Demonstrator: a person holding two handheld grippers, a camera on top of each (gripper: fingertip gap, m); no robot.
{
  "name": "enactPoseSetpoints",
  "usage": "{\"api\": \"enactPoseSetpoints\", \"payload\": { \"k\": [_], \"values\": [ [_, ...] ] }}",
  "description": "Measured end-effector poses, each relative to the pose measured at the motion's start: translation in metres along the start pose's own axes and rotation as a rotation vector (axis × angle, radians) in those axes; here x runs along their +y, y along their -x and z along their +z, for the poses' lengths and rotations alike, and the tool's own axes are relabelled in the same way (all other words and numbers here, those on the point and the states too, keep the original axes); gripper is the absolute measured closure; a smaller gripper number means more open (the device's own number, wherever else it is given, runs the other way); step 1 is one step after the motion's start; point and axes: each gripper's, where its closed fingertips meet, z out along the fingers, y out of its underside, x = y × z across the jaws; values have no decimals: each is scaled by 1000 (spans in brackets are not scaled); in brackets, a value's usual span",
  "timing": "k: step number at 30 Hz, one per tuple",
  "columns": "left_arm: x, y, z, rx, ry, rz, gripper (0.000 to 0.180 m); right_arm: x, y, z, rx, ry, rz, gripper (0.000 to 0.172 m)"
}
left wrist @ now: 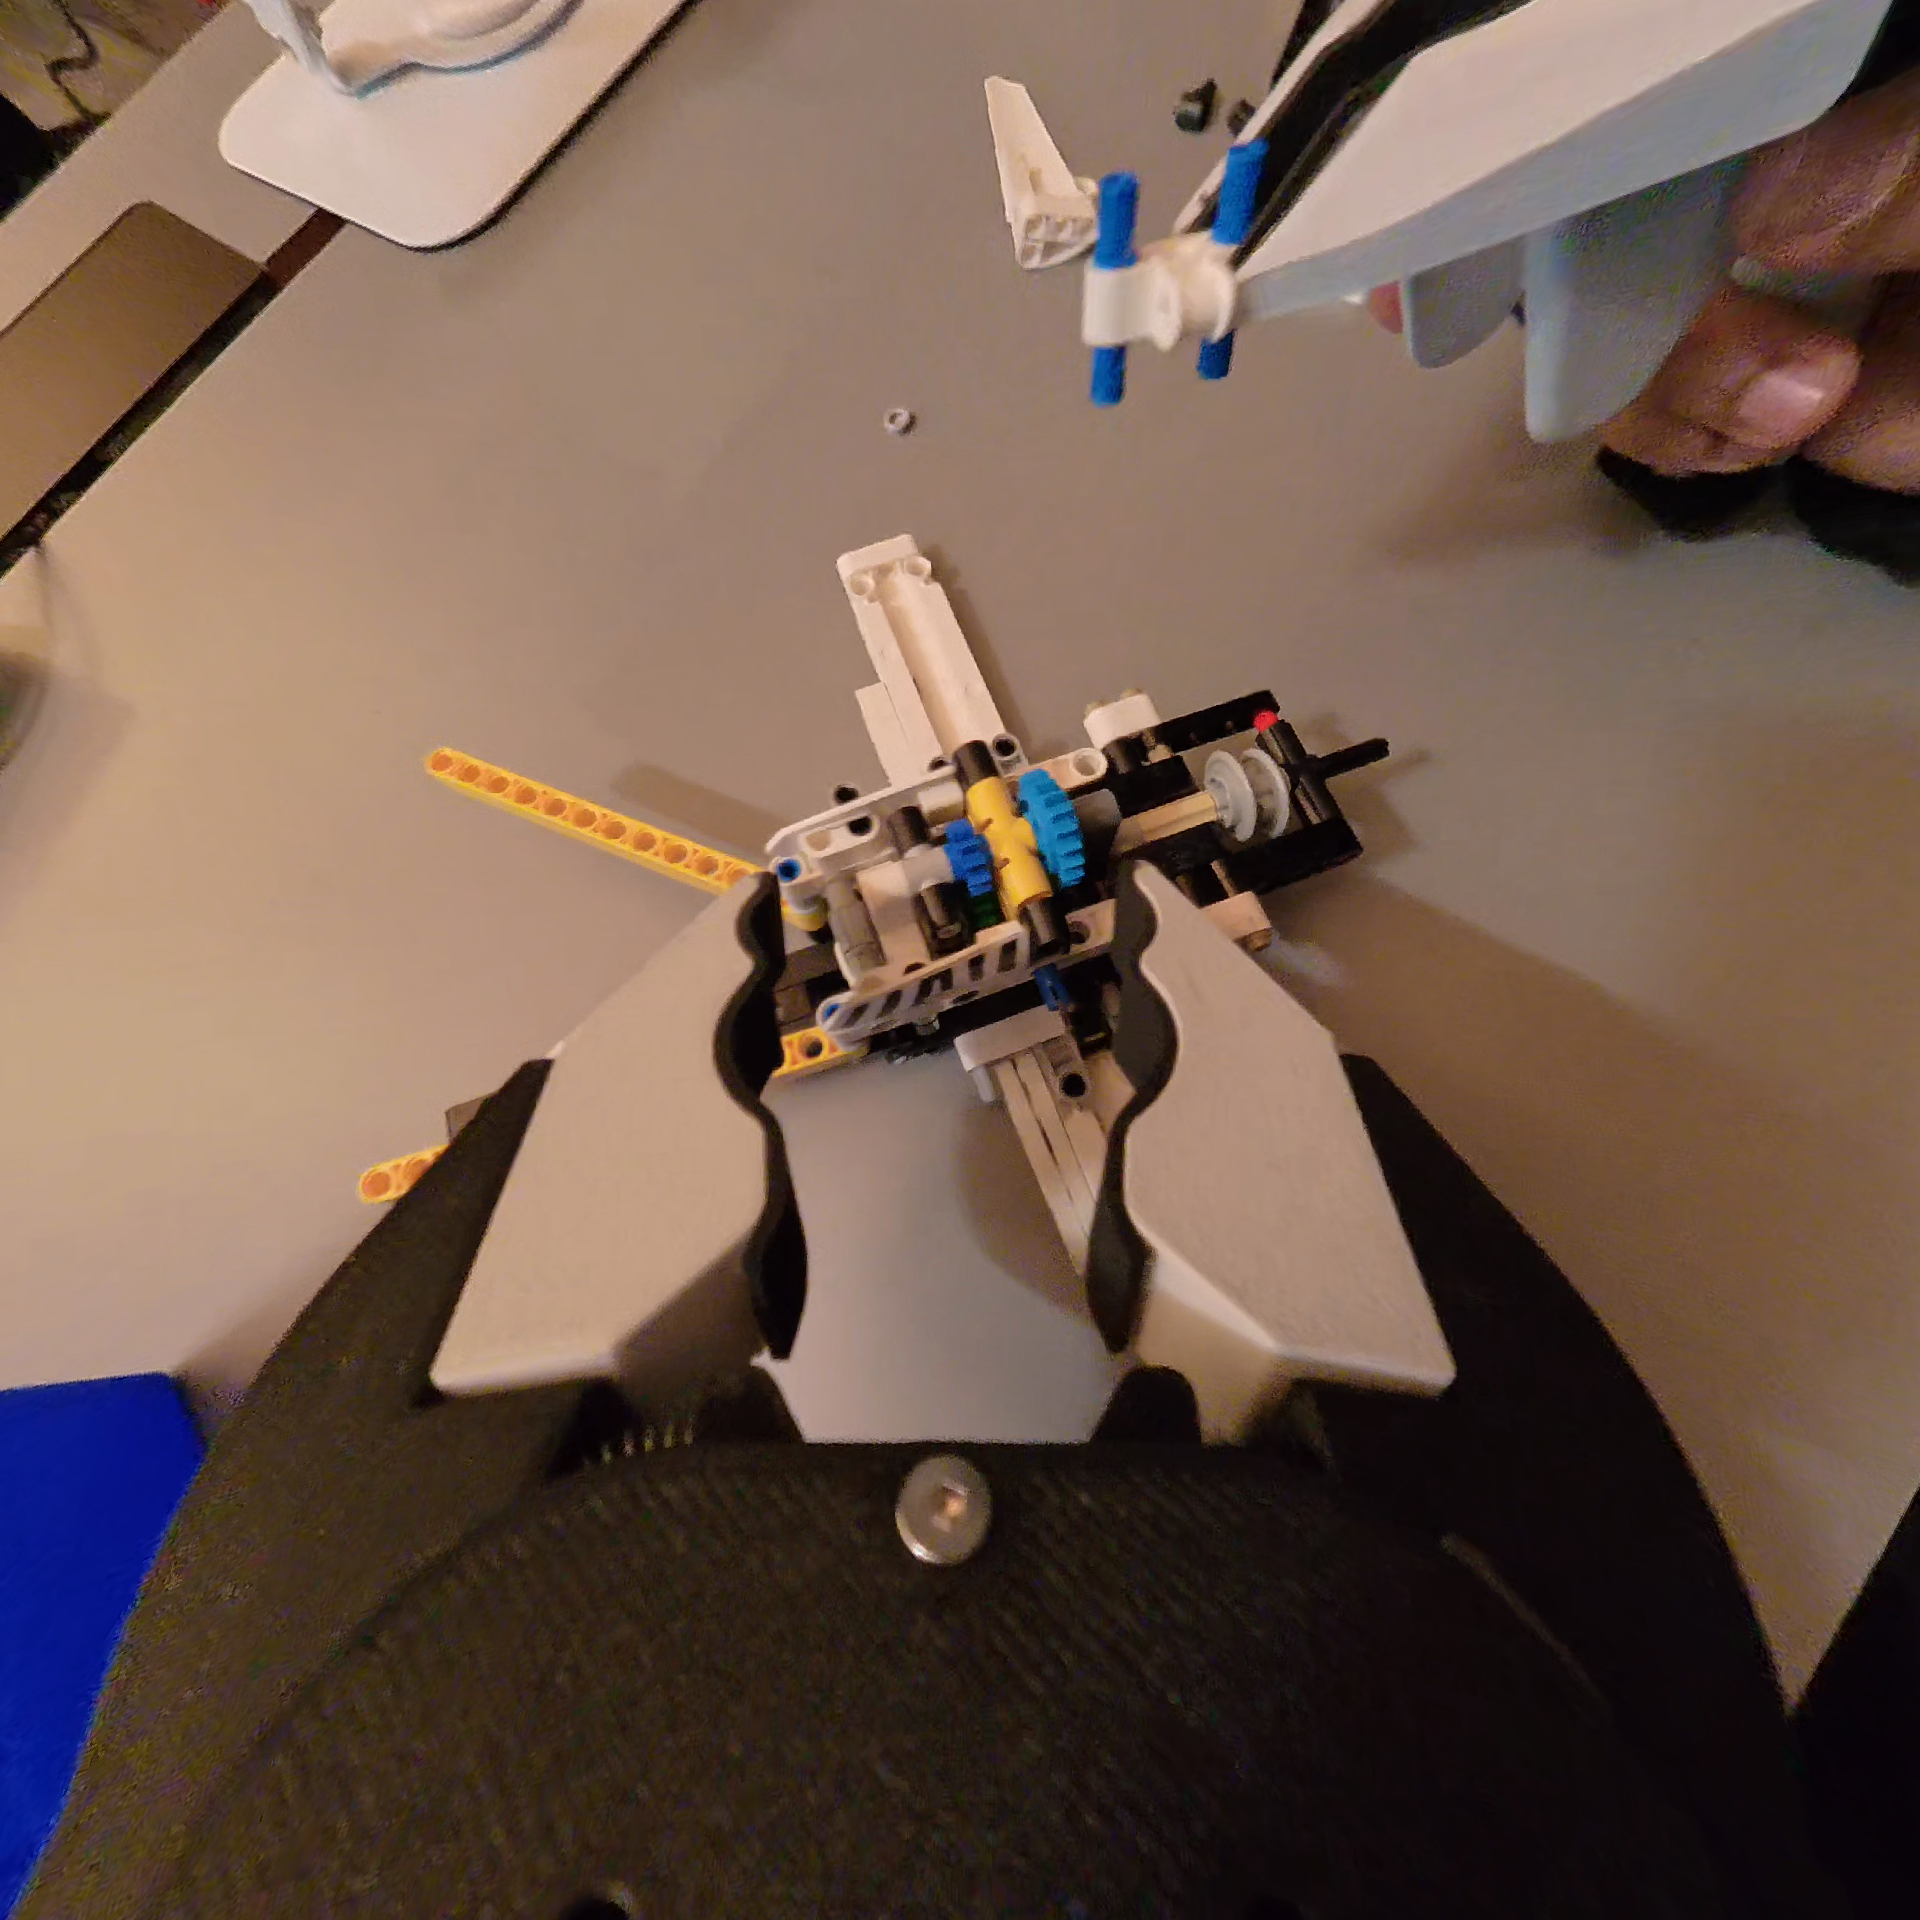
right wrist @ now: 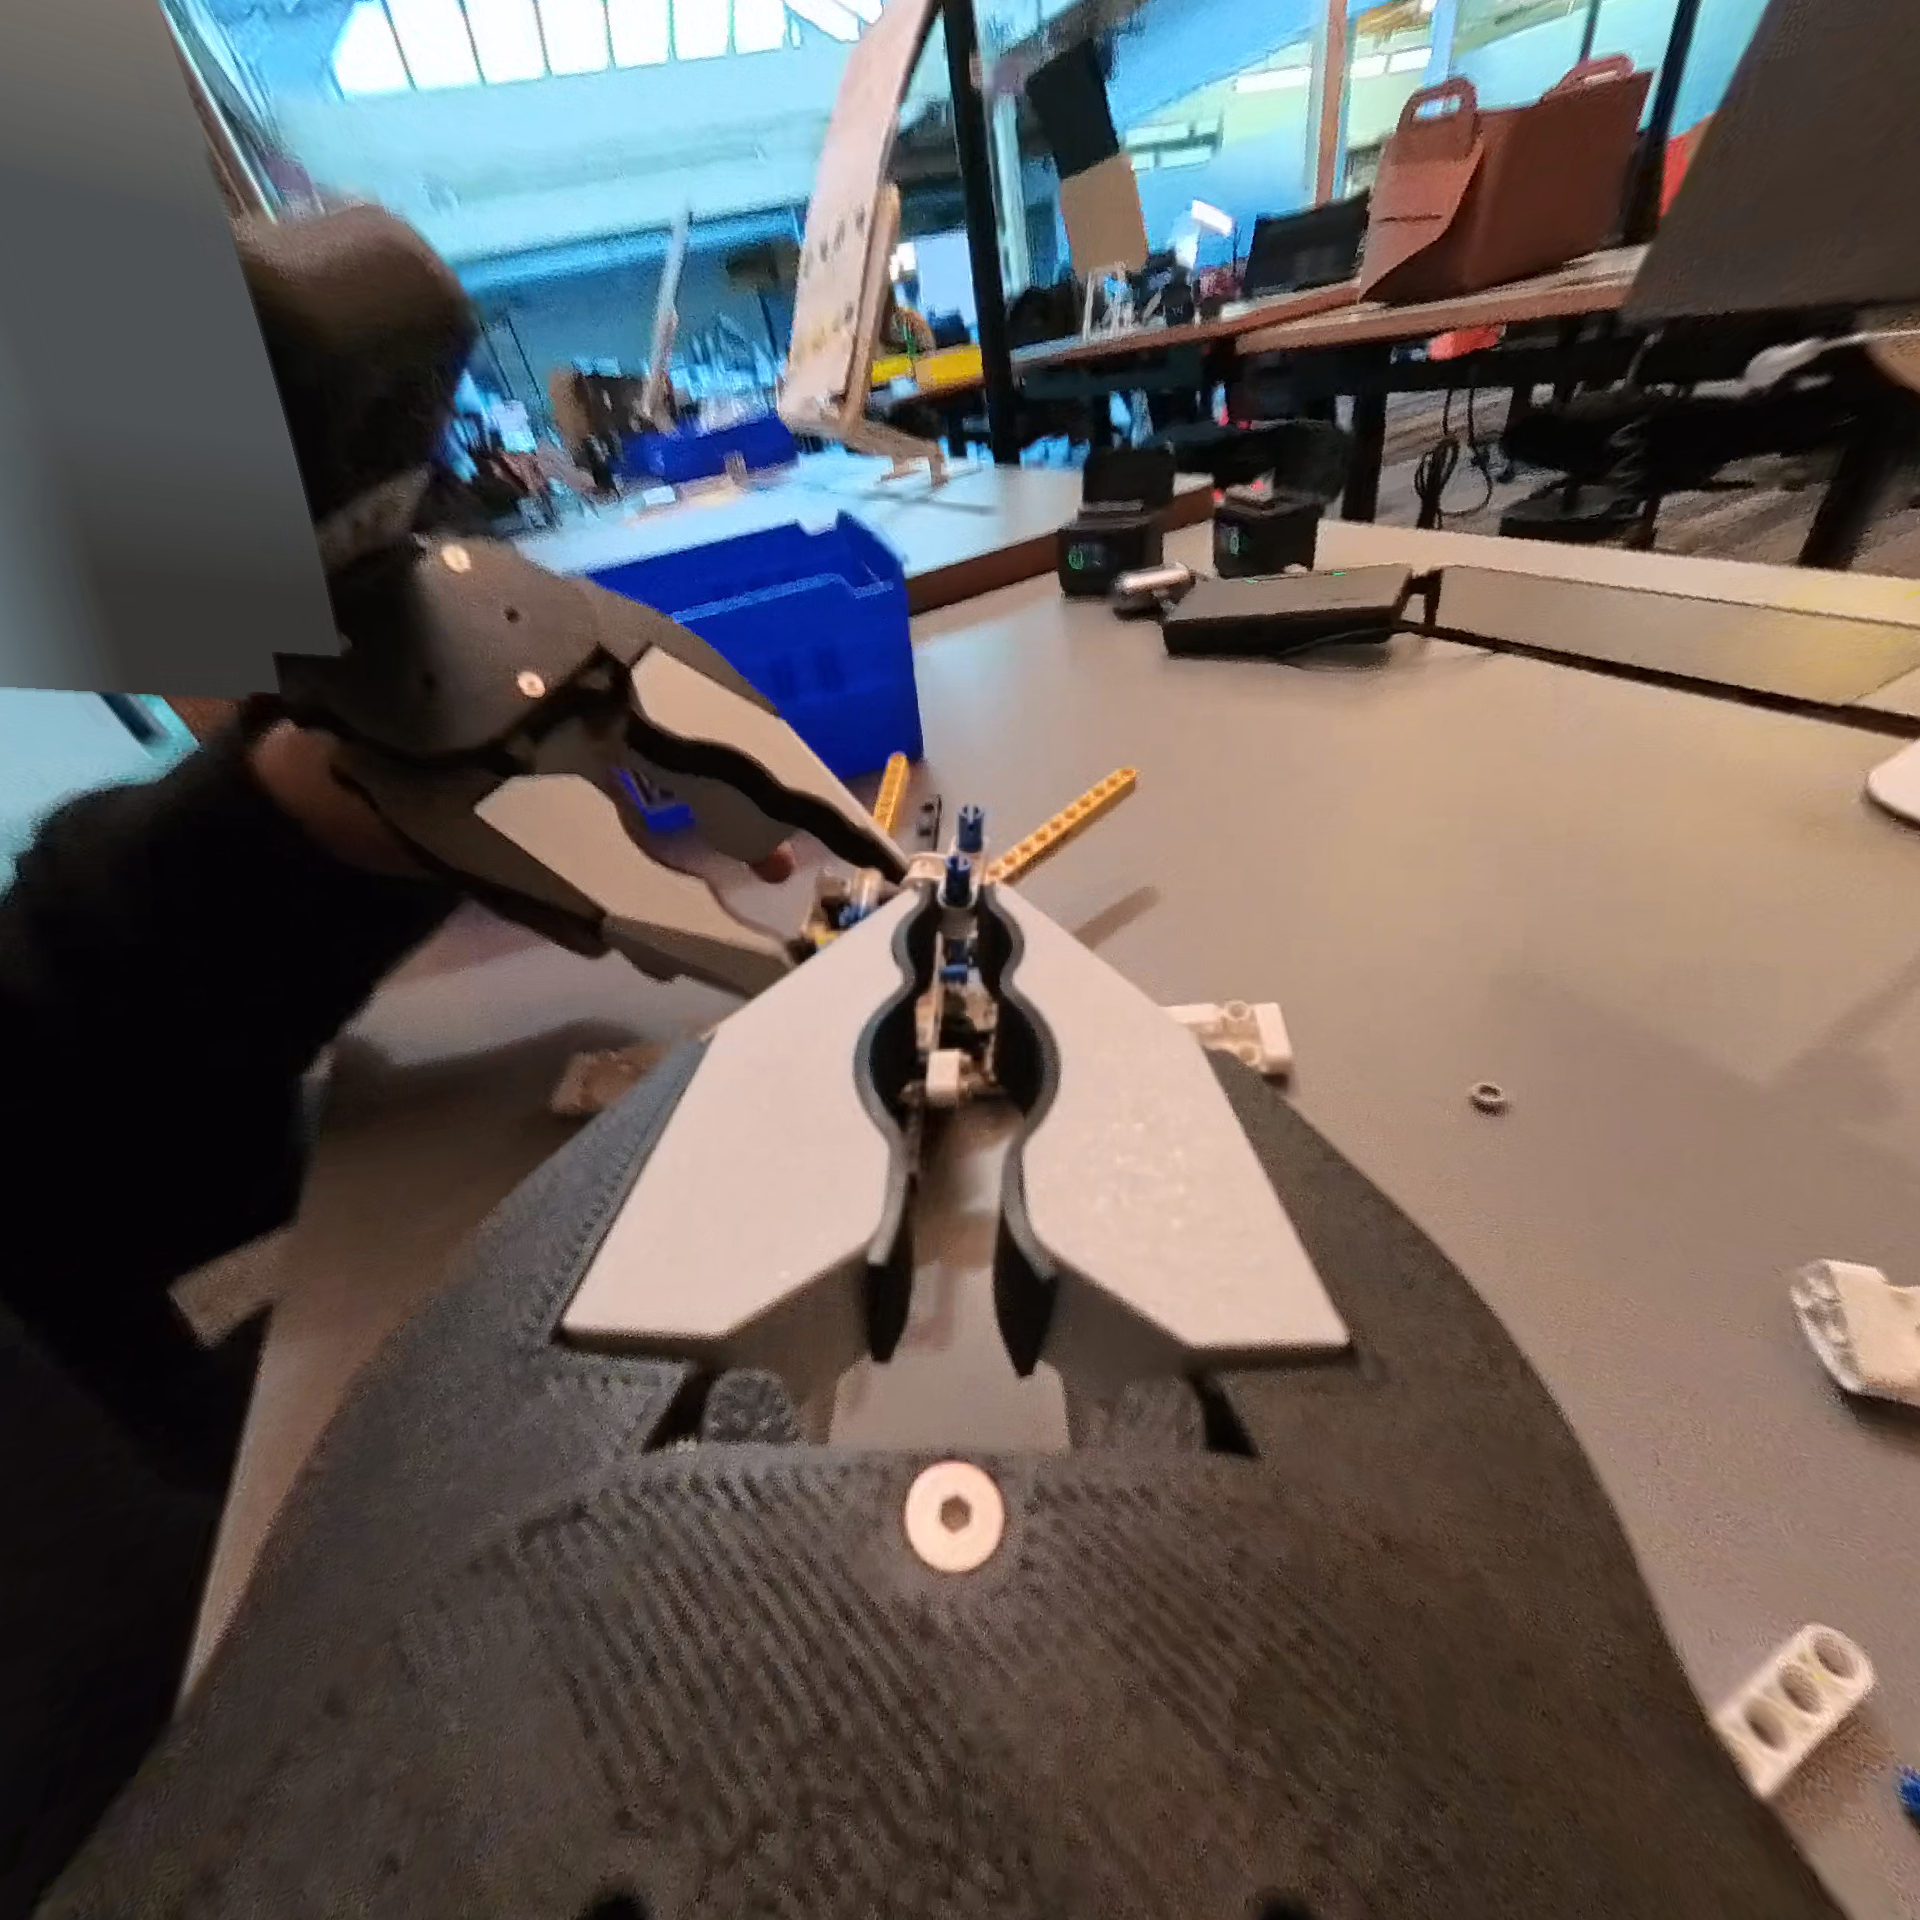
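A brick-built gear assembly (left wrist: 997,862) of white, black and yellow parts with blue gears lies on the grey table (left wrist: 416,582). My left gripper (left wrist: 951,894) is open, with one finger on each side of the assembly's near end. My right gripper (left wrist: 1236,281) hovers above the table at the far right, shut on a small white connector with two blue pins (left wrist: 1153,286). In the right wrist view the connector's blue pins (right wrist: 961,878) stick up at the right gripper's (right wrist: 956,909) tips, just above the assembly. The left gripper (right wrist: 847,914) reaches in from the left.
A long yellow beam (left wrist: 592,821) sticks out to the left of the assembly. A white panel piece (left wrist: 1039,187), a small grey ring (left wrist: 900,421) and small black bits (left wrist: 1195,104) lie farther off. A blue bin (right wrist: 790,644) and loose white pieces (right wrist: 1797,1704) sit on the table. Left tips to right tips: about 9 centimeters.
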Motion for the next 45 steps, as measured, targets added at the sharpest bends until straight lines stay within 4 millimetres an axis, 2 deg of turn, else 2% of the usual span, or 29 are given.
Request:
{"api": "enactPoseSetpoints", "payload": {
  "k": [2,4,7,10,12,15,16,20,22,24,28,30,35,37,40,42,45],
  "values": [
    [-9,7,-11,-7,-49,-37,112,-8,0,-3,-27,-55,43,166],
    [-28,10,-27,8,-165,-89,109,-14,7,-5,-106,-99,98,166],
    [-66,-16,-51,224,-409,-184,121,-25,24,-13,-282,-178,216,166],
    [-83,-43,-57,446,-501,-283,125,-28,39,-18,-411,-191,257,166],
    [-85,-52,-53,503,-510,-307,130,-25,48,-17,-452,-166,252,166],
    [-90,-61,-56,590,-556,-338,164,-21,56,-15,-483,-144,251,166],
    [-92,-61,-56,603,-569,-355,165,-21,57,-15,-489,-142,253,166],
    [-91,-61,-55,629,-571,-365,166,-24,56,-17,-515,-154,297,166],
    [-91,-60,-53,623,-573,-369,166,-30,52,-20,-521,-197,331,157],
    [-92,-61,-53,628,-581,-374,166,-33,47,-23,-520,-217,354,158],
    [-93,-60,-52,635,-591,-399,166,-29,50,-20,-505,-183,316,157],
    [-93,-61,-53,662,-597,-408,166,-26,53,-19,-505,-162,292,166],
    [-96,-64,-57,688,-641,-410,166,-30,55,-22,-524,-177,291,169],
    [-99,-68,-59,699,-673,-387,156,-32,55,-23,-535,-188,308,170],
    [-99,-74,-55,653,-678,-320,148,-32,54,-23,-540,-191,333,170],
    [-99,-71,-51,567,-685,-272,161,-32,53,-23,-543,-192,343,170],
    [-100,-68,-48,484,-693,-215,163,-33,52,-23,-535,-197,351,170]
  ]
}}
